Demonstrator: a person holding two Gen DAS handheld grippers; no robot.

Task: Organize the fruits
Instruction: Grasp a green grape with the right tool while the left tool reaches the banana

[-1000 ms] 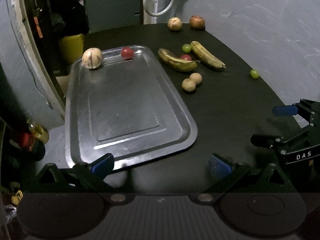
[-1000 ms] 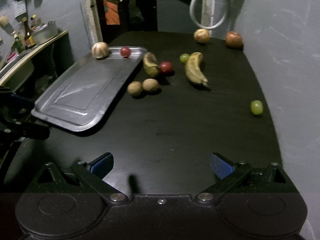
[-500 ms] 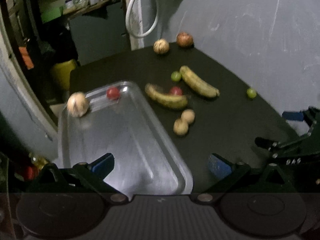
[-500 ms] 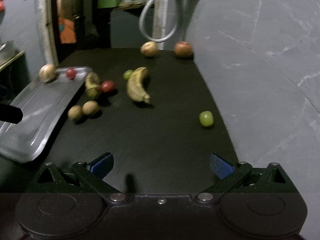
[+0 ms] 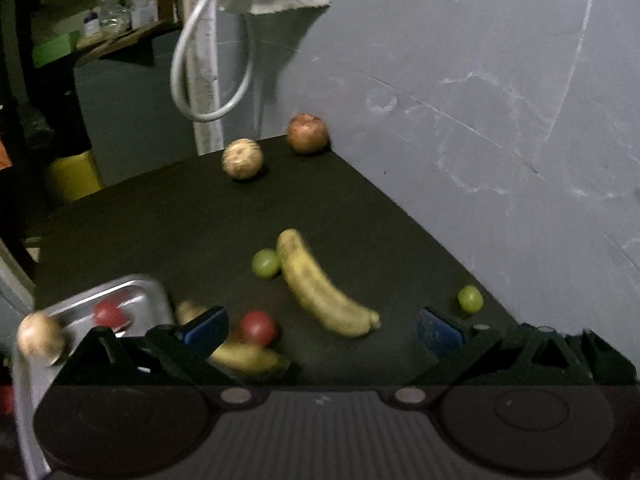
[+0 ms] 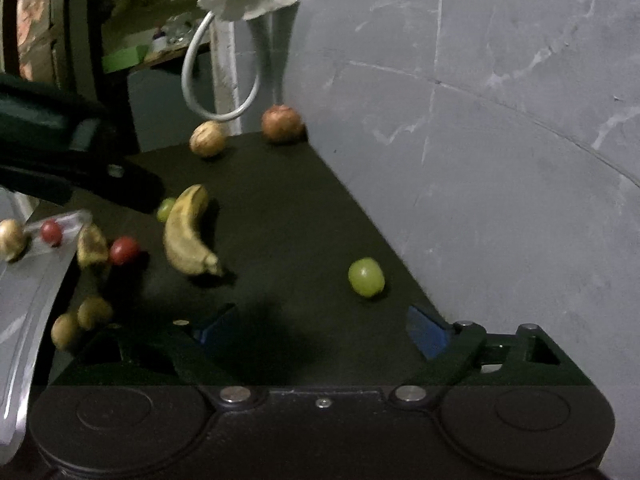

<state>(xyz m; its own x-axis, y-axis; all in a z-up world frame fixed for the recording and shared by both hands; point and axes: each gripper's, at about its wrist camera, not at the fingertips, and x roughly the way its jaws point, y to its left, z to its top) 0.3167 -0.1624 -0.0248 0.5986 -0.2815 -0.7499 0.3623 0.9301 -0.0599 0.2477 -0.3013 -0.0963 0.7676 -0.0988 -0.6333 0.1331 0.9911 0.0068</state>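
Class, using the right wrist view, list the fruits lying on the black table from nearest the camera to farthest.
green grape → long banana → pale round fruit → reddish apple

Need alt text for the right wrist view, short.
Open right gripper hovers over a black table, empty, with a green grape just ahead of its jaws. Further left lie a banana, a red fruit and a metal tray at the edge.
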